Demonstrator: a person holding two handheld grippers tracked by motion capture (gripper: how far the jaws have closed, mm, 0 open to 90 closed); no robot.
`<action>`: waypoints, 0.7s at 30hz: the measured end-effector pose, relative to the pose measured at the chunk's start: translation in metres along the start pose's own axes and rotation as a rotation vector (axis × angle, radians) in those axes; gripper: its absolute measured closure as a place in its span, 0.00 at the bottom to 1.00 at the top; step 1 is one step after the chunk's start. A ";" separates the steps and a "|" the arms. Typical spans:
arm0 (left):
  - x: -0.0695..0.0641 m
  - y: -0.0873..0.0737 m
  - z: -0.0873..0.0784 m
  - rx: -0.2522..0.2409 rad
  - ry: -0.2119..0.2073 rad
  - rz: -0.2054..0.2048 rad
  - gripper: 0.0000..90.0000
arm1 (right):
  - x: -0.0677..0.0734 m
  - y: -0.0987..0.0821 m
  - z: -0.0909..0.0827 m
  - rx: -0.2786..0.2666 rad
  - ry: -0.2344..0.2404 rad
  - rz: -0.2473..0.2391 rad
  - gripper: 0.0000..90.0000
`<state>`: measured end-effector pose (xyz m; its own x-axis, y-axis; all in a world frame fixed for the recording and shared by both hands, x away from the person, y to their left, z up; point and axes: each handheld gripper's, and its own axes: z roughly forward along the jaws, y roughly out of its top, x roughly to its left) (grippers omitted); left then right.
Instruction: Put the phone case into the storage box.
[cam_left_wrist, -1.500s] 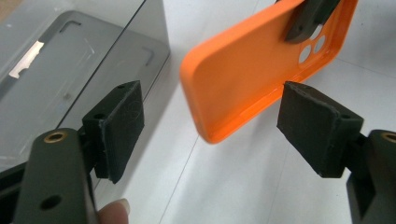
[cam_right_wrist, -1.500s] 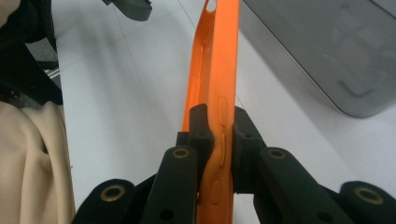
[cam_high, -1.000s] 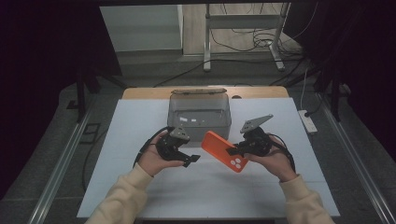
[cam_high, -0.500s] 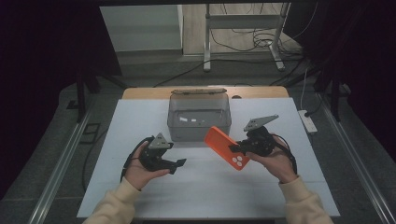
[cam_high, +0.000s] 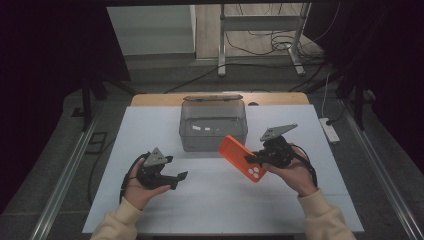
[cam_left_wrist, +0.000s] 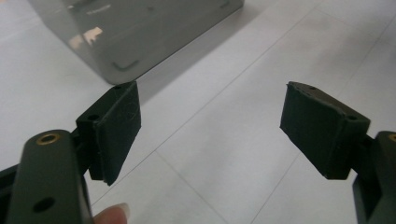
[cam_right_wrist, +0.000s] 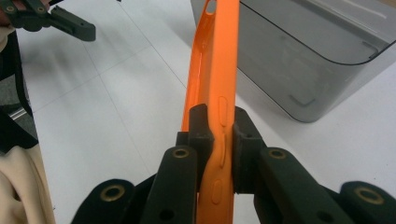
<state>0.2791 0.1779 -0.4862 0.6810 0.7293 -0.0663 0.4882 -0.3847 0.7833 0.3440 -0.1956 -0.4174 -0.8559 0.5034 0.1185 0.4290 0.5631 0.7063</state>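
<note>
right gripper (cam_high: 254, 159) holds an orange phone case (cam_high: 242, 158) clamped edge-on in its jaws, just in front of the grey box (cam_high: 213, 126); left gripper (cam_high: 177, 179) hovers above the table (cam_high: 225, 200), jaws wide apart and empty.

orange phone case (cam_right_wrist: 215, 84) cut off below, bin (cam_right_wrist: 317, 56) contents perhaps unreadable
</note>
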 end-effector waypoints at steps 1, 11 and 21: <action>0.001 -0.002 -0.002 -0.012 0.011 -0.008 0.23 | 0.000 0.000 -0.001 0.000 -0.001 0.002 0.90; 0.008 -0.020 -0.012 -0.036 0.029 -0.077 0.20 | -0.002 -0.002 -0.003 -0.021 -0.011 0.004 0.90; 0.006 -0.028 -0.005 -0.016 0.043 -0.082 0.19 | 0.003 0.001 -0.008 -0.066 -0.046 0.015 0.90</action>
<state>0.2671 0.1957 -0.5056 0.6150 0.7816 -0.1047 0.5324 -0.3136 0.7863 0.3394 -0.1986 -0.4112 -0.8348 0.5418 0.0979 0.4200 0.5116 0.7496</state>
